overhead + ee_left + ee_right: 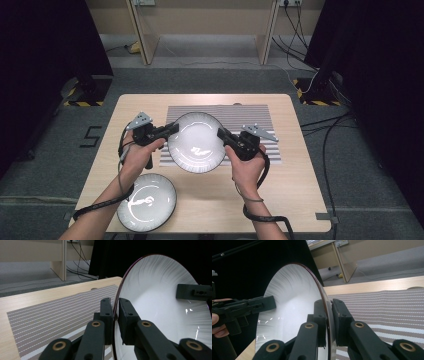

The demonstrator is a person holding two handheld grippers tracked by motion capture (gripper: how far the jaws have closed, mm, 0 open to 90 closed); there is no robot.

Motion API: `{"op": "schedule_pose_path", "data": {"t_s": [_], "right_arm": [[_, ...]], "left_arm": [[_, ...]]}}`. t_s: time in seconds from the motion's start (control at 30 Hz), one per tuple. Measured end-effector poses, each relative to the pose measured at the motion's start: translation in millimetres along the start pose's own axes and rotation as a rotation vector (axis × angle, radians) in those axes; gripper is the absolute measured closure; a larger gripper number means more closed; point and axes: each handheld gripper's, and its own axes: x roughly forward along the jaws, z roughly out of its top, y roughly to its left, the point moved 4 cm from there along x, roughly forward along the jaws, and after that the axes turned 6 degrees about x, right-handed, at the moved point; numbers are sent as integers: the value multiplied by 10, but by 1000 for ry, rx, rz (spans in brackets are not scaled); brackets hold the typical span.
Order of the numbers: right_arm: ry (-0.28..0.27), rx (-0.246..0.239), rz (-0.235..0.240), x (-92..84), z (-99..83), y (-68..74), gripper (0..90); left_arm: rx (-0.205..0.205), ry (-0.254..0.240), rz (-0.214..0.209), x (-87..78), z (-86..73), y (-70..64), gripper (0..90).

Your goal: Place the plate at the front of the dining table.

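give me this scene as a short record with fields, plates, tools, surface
held plate: white plate, lifted above the striped mat, tilted
left tool: left tool shut on the plate's left rim
right tool: right tool shut on the plate's right rim
other plate: second white plate lying flat at the table's near left edge
surface: wooden table

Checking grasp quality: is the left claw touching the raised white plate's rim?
Touching. The left gripper view shows the left claw clamped on both faces of the plate rim.
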Motion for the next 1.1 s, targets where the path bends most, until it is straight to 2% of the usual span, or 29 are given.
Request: {"op": "schedule_pose_path", "data": {"t_s": [0.53,1.1], "right_arm": [[-29,-2,-22,-43,108,-107,826],[-10,17,-33,161,204,-319,827]], "left_arm": [[0,5,-16,178,97,-21,816],[-20,35,-18,454,102,143,815]]}}
